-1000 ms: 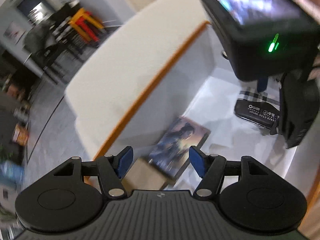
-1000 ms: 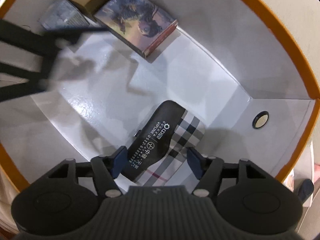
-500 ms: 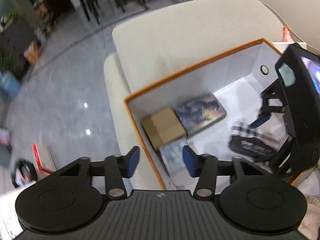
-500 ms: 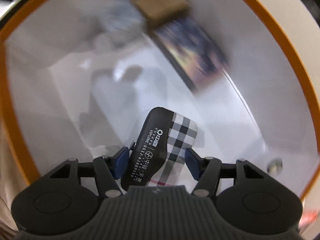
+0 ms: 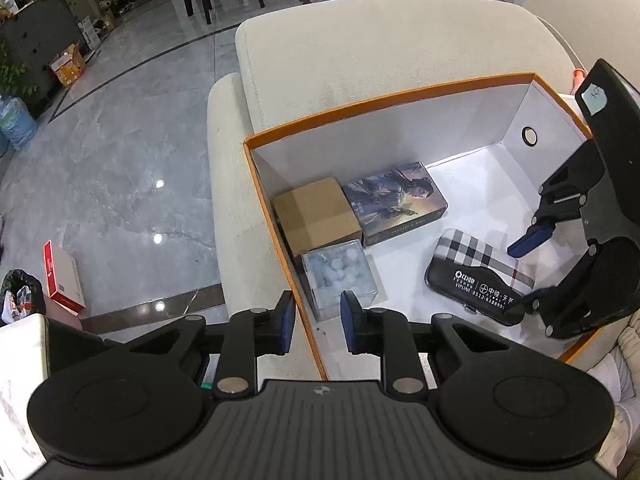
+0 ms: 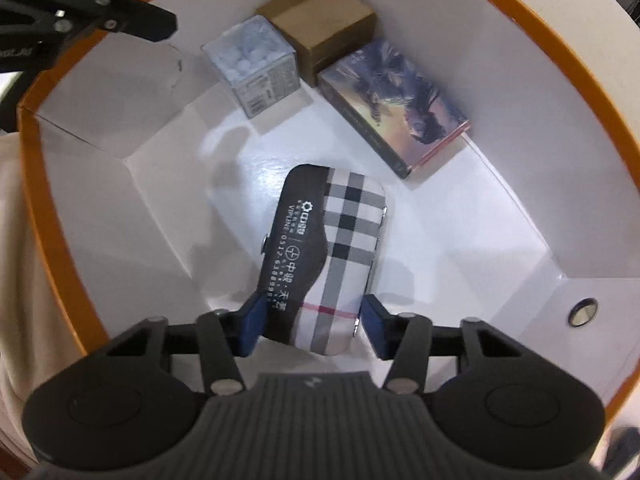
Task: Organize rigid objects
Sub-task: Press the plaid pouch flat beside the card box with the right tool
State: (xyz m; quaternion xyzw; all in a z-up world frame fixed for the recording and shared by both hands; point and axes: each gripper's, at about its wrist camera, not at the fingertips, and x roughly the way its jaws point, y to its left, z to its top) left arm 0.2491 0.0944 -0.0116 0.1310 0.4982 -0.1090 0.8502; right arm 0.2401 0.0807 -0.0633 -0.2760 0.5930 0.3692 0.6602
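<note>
Progress: three boxes packed at 11 o'clock in the orange-rimmed box (image 6: 32,184) — plaid case (image 6: 324,256) loose mid-floor.
Right gripper (image 6: 310,326): fingers spread, straddling the case.
Left gripper (image 5: 317,326): fingers apart, empty.

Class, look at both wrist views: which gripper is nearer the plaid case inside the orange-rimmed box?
Right. The right gripper straddles the plaid case, fingers either side of its near end. The left gripper sits at the box rim, apart from the case.

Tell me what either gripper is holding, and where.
Left gripper holds nothing. Right gripper: fingers straddle plaid case at its near end; grip cannot be told.
</note>
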